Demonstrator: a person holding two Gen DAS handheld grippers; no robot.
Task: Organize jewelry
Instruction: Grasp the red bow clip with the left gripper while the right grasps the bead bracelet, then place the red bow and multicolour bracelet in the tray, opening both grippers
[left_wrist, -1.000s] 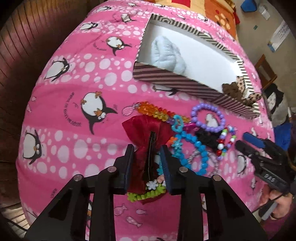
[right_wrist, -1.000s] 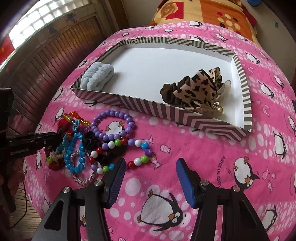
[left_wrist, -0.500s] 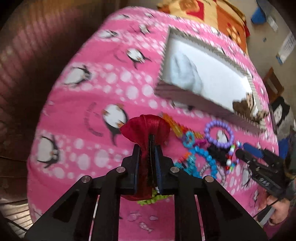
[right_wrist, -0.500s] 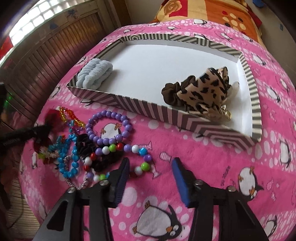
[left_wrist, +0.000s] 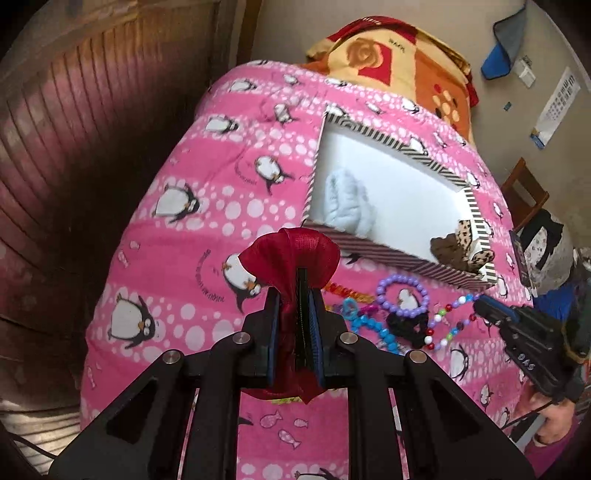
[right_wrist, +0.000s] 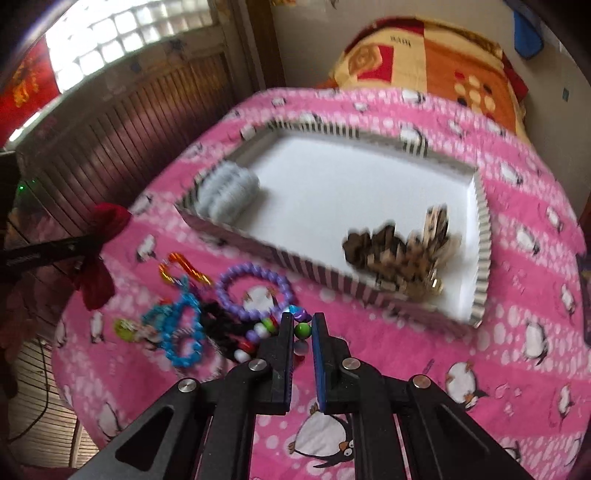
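My left gripper (left_wrist: 295, 291) is shut on a red bow hair clip (left_wrist: 291, 251) and holds it lifted above the pink blanket; it also shows in the right wrist view (right_wrist: 99, 236). My right gripper (right_wrist: 303, 325) is shut on the multicoloured bead bracelet (right_wrist: 303, 329), which trails down from it in the left wrist view (left_wrist: 448, 321). A purple bead bracelet (right_wrist: 255, 291), a blue bead bracelet (right_wrist: 181, 328), an orange bead piece (right_wrist: 181, 267) and a black scrunchie (right_wrist: 221, 325) lie in a heap. The striped tray (right_wrist: 484, 236) holds a pale blue scrunchie (right_wrist: 229, 192) and a leopard scrunchie (right_wrist: 402, 251).
The penguin-print pink blanket (left_wrist: 207, 221) covers the bed. A dark wooden wall (left_wrist: 74, 129) runs along the left. An orange and yellow quilt (left_wrist: 399, 59) lies behind the tray. A wooden chair (left_wrist: 524, 192) stands at the right.
My left gripper closed on the red bow clip and lifted it off the heap. My right gripper moved to the multicoloured bracelet, closed on it and raised it.
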